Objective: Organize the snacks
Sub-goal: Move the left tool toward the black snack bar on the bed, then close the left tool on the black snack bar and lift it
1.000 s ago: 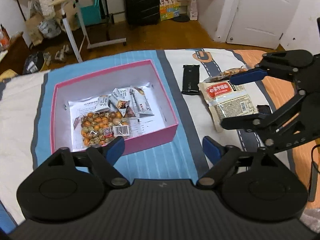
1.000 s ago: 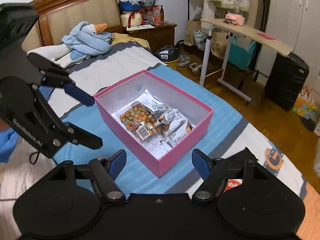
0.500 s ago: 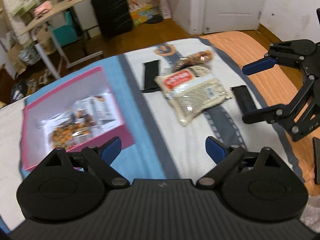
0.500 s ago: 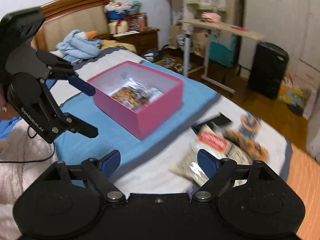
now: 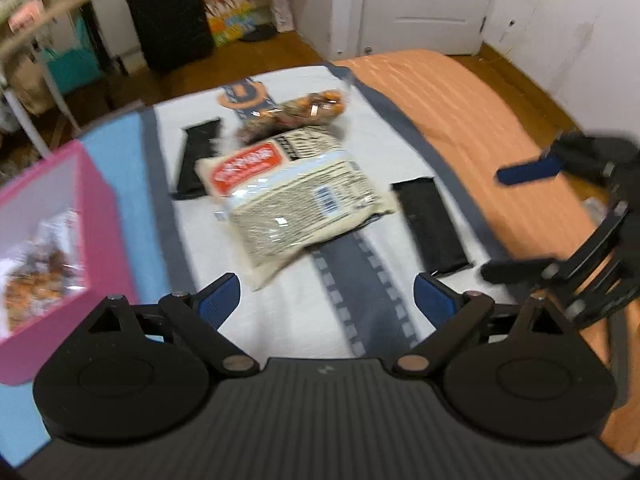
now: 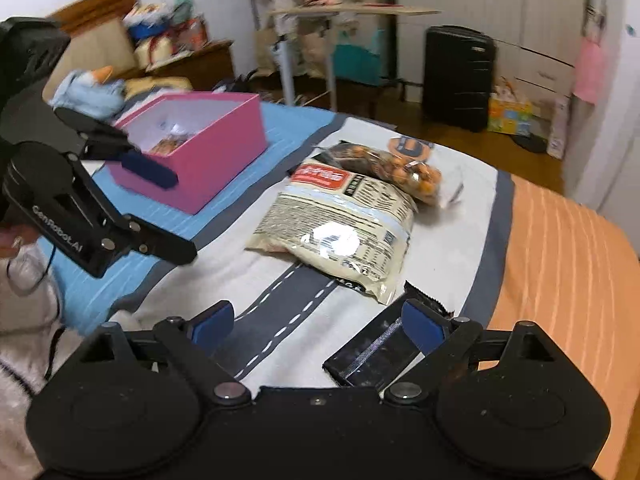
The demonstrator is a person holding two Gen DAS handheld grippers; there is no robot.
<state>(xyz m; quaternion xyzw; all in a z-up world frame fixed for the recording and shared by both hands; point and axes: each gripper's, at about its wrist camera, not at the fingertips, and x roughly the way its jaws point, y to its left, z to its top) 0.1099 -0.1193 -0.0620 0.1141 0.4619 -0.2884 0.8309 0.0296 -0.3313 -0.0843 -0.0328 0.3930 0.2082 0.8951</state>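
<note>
The left gripper (image 5: 326, 300) hung over the bed (image 5: 460, 120) with jaws opening and nothing between them; the right gripper (image 6: 318, 322) was likewise opening, empty, above a black packet (image 6: 376, 354). Ahead lay the big seed bag (image 5: 296, 196) overlapping a nut bag (image 5: 304, 110) toward the foot edge. The pink box (image 6: 208, 148) sat nearer the headboard.
</note>
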